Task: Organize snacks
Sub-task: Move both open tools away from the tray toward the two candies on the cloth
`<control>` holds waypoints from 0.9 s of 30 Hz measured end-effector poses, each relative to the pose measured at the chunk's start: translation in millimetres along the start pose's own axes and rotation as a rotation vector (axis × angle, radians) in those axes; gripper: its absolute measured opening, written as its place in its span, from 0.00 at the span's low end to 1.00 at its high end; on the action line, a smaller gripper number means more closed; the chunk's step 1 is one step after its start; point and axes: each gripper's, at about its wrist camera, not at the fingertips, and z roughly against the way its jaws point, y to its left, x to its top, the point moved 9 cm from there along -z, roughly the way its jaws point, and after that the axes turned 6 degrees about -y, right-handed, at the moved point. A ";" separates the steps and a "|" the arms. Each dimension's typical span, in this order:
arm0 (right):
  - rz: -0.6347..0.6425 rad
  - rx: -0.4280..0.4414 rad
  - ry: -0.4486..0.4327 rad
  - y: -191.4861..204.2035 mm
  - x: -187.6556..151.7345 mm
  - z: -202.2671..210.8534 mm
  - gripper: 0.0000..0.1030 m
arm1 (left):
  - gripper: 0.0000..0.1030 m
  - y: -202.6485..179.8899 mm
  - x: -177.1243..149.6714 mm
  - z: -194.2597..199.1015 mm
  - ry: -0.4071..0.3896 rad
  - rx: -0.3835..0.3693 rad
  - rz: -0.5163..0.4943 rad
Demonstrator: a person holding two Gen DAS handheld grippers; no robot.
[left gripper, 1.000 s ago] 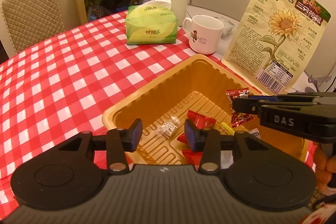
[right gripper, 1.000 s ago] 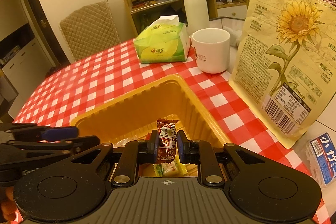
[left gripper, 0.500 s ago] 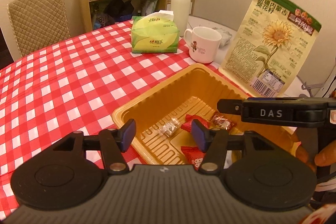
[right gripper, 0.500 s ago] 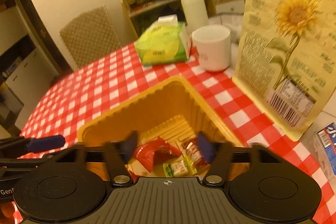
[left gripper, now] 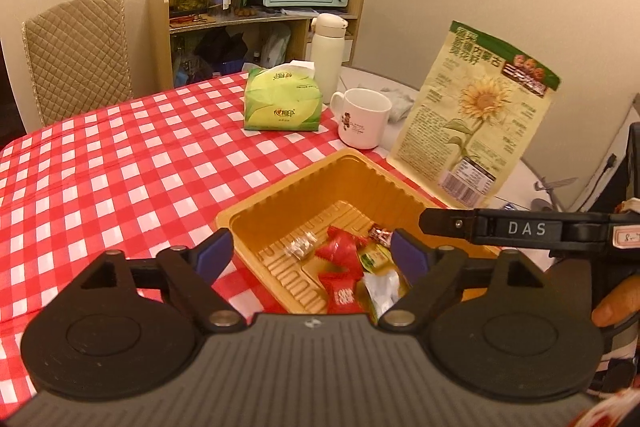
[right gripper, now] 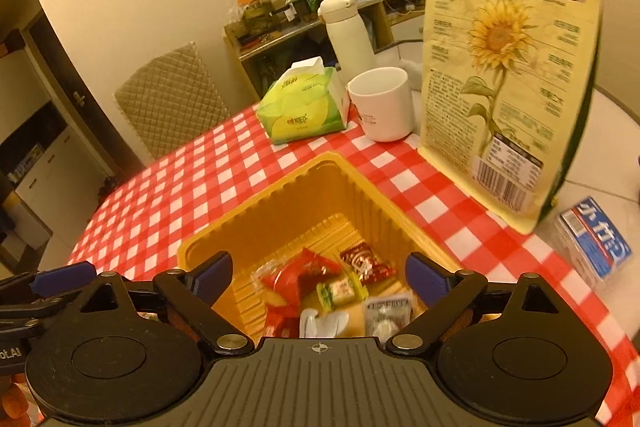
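Note:
An orange plastic tray (left gripper: 320,183) (right gripper: 280,203) sits on the red checked tablecloth and holds several wrapped snacks: red packets (left gripper: 340,253) (right gripper: 304,273), a dark red candy (right gripper: 364,263), a green one (right gripper: 340,291), a clear-wrapped one (left gripper: 300,247). My left gripper (left gripper: 308,253) is open and empty above the tray's near side. My right gripper (right gripper: 320,273) is open and empty above the tray; its finger (left gripper: 500,227) crosses the left wrist view at the right. The left gripper's fingers (right gripper: 48,283) show at the right wrist view's left edge.
A tall sunflower-seed bag (left gripper: 476,123) (right gripper: 508,83) stands just right of the tray. A white mug (left gripper: 364,119) (right gripper: 384,103), green tissue pack (left gripper: 284,101) (right gripper: 308,107) and white flask (left gripper: 328,55) stand behind. A blue-white box (right gripper: 596,239) lies far right. A chair (left gripper: 76,59) stands at the table's far side.
My right gripper opened and dropped the dark red candy into the tray. Both grippers have opened wider and risen back from the tray.

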 end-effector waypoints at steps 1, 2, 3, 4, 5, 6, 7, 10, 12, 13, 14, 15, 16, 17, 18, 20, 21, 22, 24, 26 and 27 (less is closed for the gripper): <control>-0.002 0.002 0.001 0.0 -2.3 4.8 0.91 | 0.84 0.0 -2.3 5.3 -0.001 -0.003 0.001; -0.004 0.003 0.001 0.0 -4.8 9.3 0.91 | 0.84 0.3 -4.2 10.4 -0.002 -0.005 0.003; -0.005 0.004 0.002 0.4 -7.6 14.4 0.91 | 0.84 0.7 -6.6 15.8 -0.003 -0.007 0.005; -0.004 0.007 0.002 1.1 -10.6 18.9 0.91 | 0.85 0.7 -9.2 20.9 -0.003 -0.008 0.008; -0.002 0.011 0.004 2.0 -14.1 23.6 0.91 | 0.85 0.9 -12.0 26.1 -0.003 -0.011 0.010; 0.000 0.015 0.008 3.0 -17.2 26.9 0.91 | 0.85 0.9 -14.7 31.3 -0.002 -0.013 0.011; 0.005 0.019 0.012 4.3 -21.0 31.1 0.91 | 0.85 1.1 -17.9 36.8 0.000 -0.014 0.012; 0.036 0.033 0.028 9.4 -33.0 41.4 0.91 | 0.85 1.9 -28.1 52.5 0.006 -0.020 0.014; 0.060 0.039 0.042 13.3 -43.4 47.6 0.91 | 0.86 3.8 -36.0 61.9 0.014 -0.017 0.017; 0.072 0.044 0.051 15.0 -48.4 50.1 0.91 | 0.86 5.2 -39.9 65.8 0.018 -0.015 0.020; 0.086 0.049 0.061 17.0 -53.7 52.5 0.91 | 0.86 6.8 -43.9 70.1 0.022 -0.014 0.024; 0.099 0.053 0.069 19.1 -58.4 55.1 0.91 | 0.86 9.0 -48.1 74.5 0.026 -0.011 0.027; 0.113 0.056 0.074 21.1 -62.8 57.8 0.91 | 0.86 11.1 -52.1 78.8 0.030 -0.007 0.030; 0.126 0.059 0.078 23.2 -67.5 60.8 0.91 | 0.86 13.5 -55.8 82.9 0.032 -0.002 0.032; 0.138 0.063 0.082 25.4 -71.5 63.5 0.91 | 0.86 16.2 -59.4 87.0 0.035 0.004 0.035; 0.157 0.074 0.090 30.9 -78.8 68.8 0.91 | 0.86 22.7 -67.4 94.8 0.044 0.019 0.046; 0.165 0.080 0.094 33.9 -82.3 71.0 0.91 | 0.86 26.5 -71.5 98.3 0.050 0.026 0.055; 0.173 0.088 0.099 37.5 -86.0 73.0 0.91 | 0.86 30.7 -75.6 101.7 0.056 0.033 0.066; 0.187 0.104 0.109 45.0 -93.1 75.8 0.91 | 0.86 39.1 -83.9 107.8 0.071 0.047 0.085; 0.186 0.125 0.129 53.3 -101.0 76.5 0.91 | 0.86 45.8 -91.3 113.5 0.081 0.060 0.095; 0.188 0.139 0.143 58.3 -105.8 76.5 0.91 | 0.86 49.0 -94.3 116.3 0.085 0.067 0.099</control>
